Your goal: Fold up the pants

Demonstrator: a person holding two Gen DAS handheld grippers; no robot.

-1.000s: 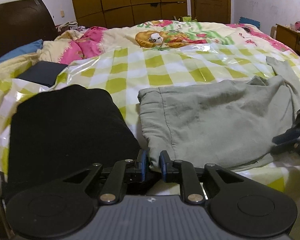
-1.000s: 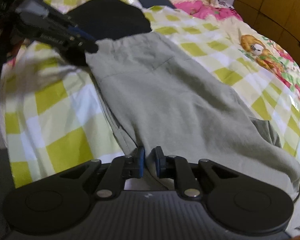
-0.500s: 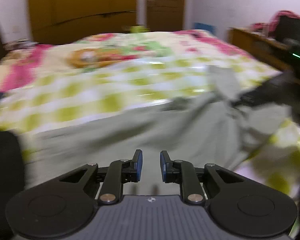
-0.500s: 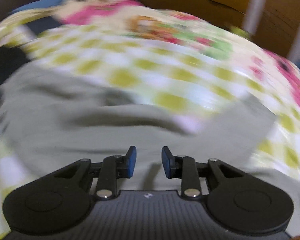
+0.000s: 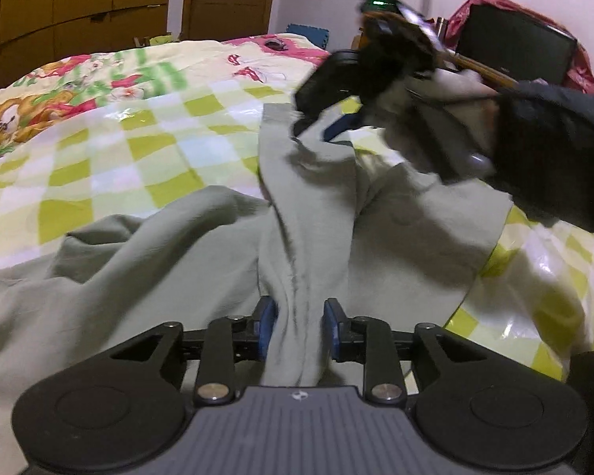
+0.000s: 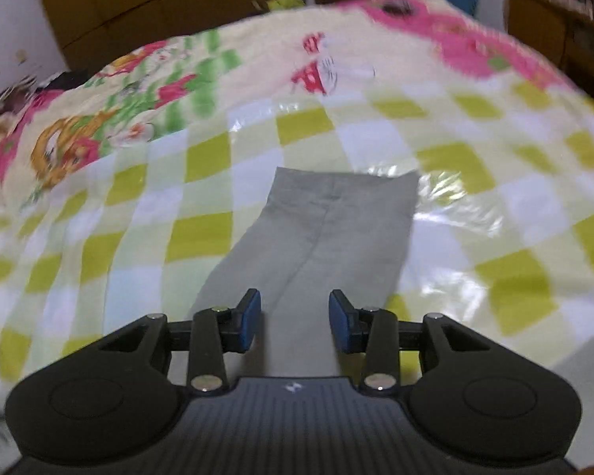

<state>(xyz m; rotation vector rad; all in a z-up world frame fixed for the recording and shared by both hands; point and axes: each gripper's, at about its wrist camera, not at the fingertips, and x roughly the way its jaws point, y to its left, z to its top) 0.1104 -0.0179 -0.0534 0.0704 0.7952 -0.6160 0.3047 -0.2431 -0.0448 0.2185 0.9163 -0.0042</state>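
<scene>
From the left wrist view, the left gripper (image 5: 296, 326) hangs low over the grey-green pants (image 5: 178, 261), which lie rumpled across the near part of the checked bedspread (image 5: 111, 146). A raised ridge of cloth runs right up between its blue pads (image 5: 266, 326); the jaws stand moderately apart, and I cannot tell whether they press that ridge or merely straddle it. Farther along, the right gripper (image 5: 320, 128) reaches in over the narrow far end of the trouser leg (image 5: 316, 198), the person's dark sleeve (image 5: 554, 158) behind it.

From the right wrist view, the right gripper (image 6: 295, 322) has its jaws wide, holding nothing, poised above the leg, whose squared hem (image 6: 344, 176) lies flat on the glossy checks well ahead.

The fabric looks light, soft and limp; it bunches into folds readily and, I judge, will sag wherever it is unsupported. The shiny cover may let it slide when tugged. The sensible holds seem to be the thicker edges: a hem corner for the right, the waistband or a seam for the left, pinching both layers together.
</scene>
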